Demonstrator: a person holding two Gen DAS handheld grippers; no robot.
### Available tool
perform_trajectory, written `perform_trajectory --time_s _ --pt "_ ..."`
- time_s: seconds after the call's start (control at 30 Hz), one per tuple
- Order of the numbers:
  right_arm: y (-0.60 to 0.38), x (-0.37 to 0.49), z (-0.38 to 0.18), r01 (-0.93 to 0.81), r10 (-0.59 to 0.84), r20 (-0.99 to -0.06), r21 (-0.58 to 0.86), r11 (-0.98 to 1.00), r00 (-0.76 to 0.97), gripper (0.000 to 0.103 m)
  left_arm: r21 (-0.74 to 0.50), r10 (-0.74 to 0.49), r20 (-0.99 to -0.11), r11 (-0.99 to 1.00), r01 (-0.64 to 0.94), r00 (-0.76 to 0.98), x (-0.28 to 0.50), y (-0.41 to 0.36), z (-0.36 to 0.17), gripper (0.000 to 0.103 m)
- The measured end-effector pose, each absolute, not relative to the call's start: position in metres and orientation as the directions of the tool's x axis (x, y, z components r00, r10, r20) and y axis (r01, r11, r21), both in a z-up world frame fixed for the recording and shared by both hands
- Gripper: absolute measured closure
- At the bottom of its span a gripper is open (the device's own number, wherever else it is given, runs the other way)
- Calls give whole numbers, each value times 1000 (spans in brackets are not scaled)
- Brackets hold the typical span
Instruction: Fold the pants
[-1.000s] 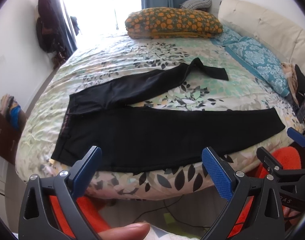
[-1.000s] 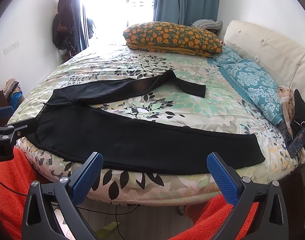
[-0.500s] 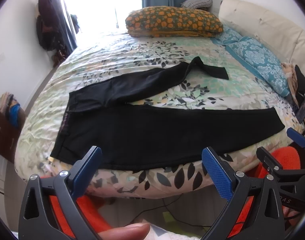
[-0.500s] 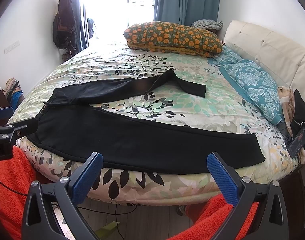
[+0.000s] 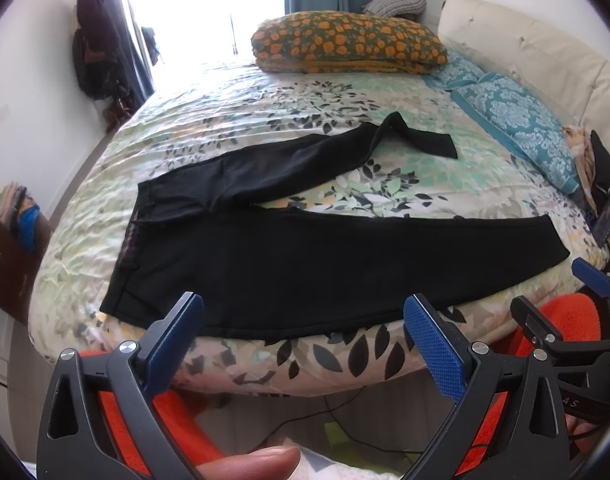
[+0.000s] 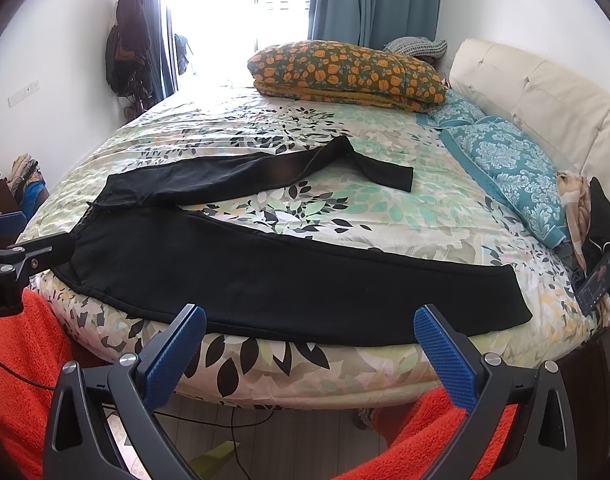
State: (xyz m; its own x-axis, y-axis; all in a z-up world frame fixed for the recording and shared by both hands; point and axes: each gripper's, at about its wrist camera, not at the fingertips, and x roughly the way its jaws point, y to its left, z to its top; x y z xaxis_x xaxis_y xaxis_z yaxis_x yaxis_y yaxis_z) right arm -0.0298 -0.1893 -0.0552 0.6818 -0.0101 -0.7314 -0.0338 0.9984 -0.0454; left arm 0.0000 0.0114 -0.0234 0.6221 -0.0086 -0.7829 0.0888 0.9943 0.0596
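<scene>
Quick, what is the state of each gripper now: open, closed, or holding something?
Left gripper: open, holding nothing, short of the black pants.
Right gripper: open, holding nothing.

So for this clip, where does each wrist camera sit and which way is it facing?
Left wrist: on the left gripper, off the bed's near edge, looking across the black pants toward the window; open blue fingers, a fingertip and the right gripper show.
Right wrist: on the right gripper, further toward the pant cuffs, facing the same way; open fingers, an orange sleeve and the left gripper show.
Shared: pants, floral bedspread, orange-patterned pillow, teal pillow.
</scene>
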Motion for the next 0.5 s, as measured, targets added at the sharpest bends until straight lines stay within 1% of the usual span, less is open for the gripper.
perform_trajectory --time_s 0.5 --pt "-189 -29 -56 -35 -9 -735 -45 998 678 0 58 -9 -783 995 87 622 0 10 -25 2"
